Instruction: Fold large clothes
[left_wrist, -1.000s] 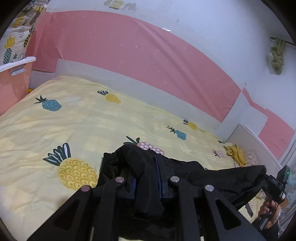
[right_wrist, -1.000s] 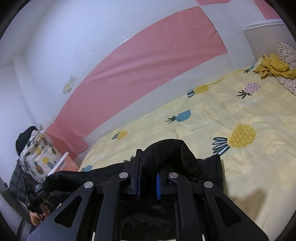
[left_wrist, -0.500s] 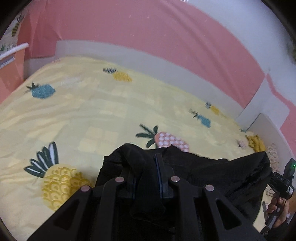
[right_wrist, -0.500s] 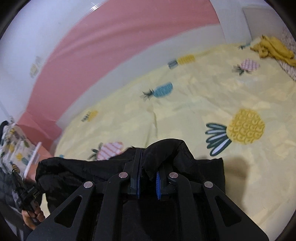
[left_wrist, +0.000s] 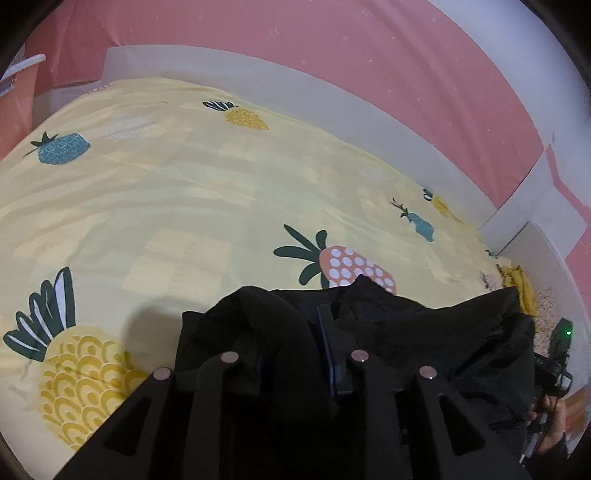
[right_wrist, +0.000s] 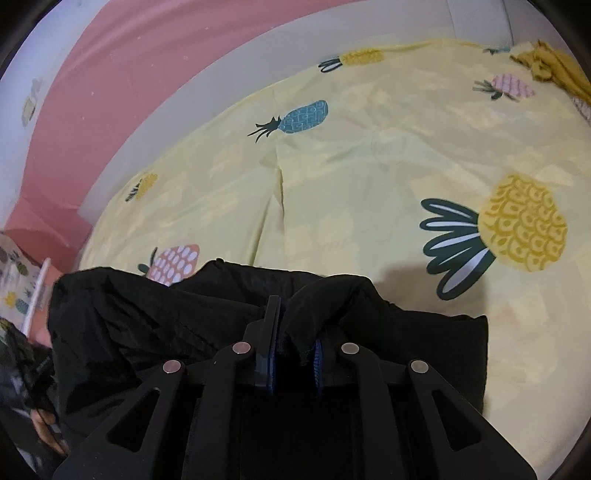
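**Letting go of the folded edge onto the bed**

On my left, the left gripper (left_wrist: 295, 347) has its jaws opening, with a fold of the black garment (left_wrist: 424, 332) between the fingers; the cloth bunches up over the left finger and drapes past the tips. Ahead of those tips lies the yellow pineapple bedsheet (left_wrist: 184, 184), bare up to the pink wall.

On my right, the right gripper (right_wrist: 293, 343) is also opening, a narrow gap showing beside the blue pads (right_wrist: 317, 360), and a hem of the same garment sits between them. The garment spreads leftward from these fingers toward my other hand.

I judge this as the release at the end of a fold. Next I need both fingers clear of the cloth, drawn back without dragging the edge.
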